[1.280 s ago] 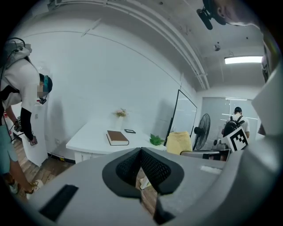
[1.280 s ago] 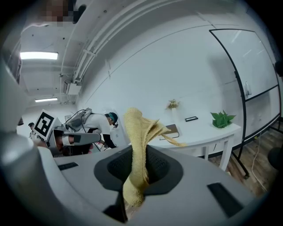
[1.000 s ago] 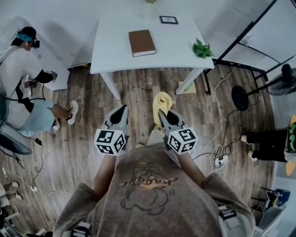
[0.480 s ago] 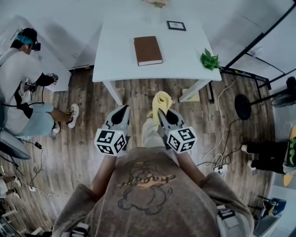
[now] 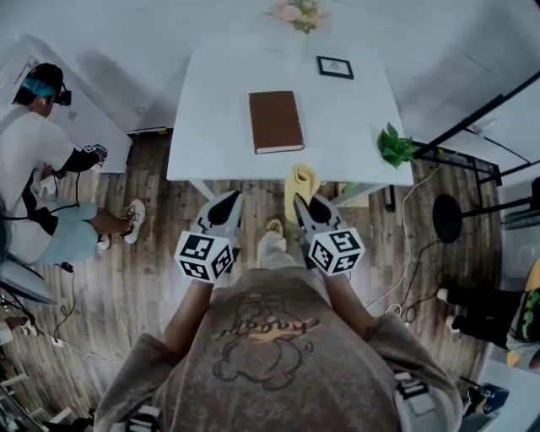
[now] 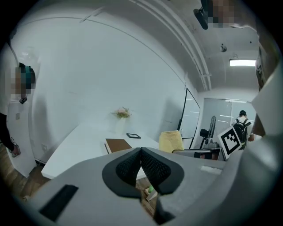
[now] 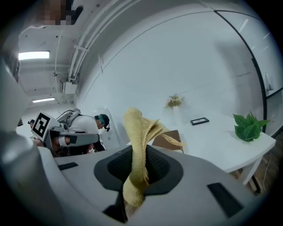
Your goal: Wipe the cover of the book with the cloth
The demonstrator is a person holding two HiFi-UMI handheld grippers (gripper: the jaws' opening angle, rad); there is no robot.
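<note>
At the table's [image 5: 219, 126] near edge, we pinch the yellow cloth [image 5: 302, 179] in our right gripper [image 5: 305, 202], our left gripper [image 5: 229, 202] pressed together.

Item count:
- white table [image 5: 219, 110]: one.
- On the table:
  - brown book [image 5: 276, 121]: one
  - framed picture [image 5: 335, 67], at 1 o'clock from the book: one
  - flower vase [image 5: 295, 13], at 12 o'clock: one
  - green plant [image 5: 395, 145], at 3 o'clock: one
- yellow cloth [image 5: 302, 180]: one.
- Grippers: two, namely the left gripper [image 5: 228, 201] and the right gripper [image 5: 305, 202].
</note>
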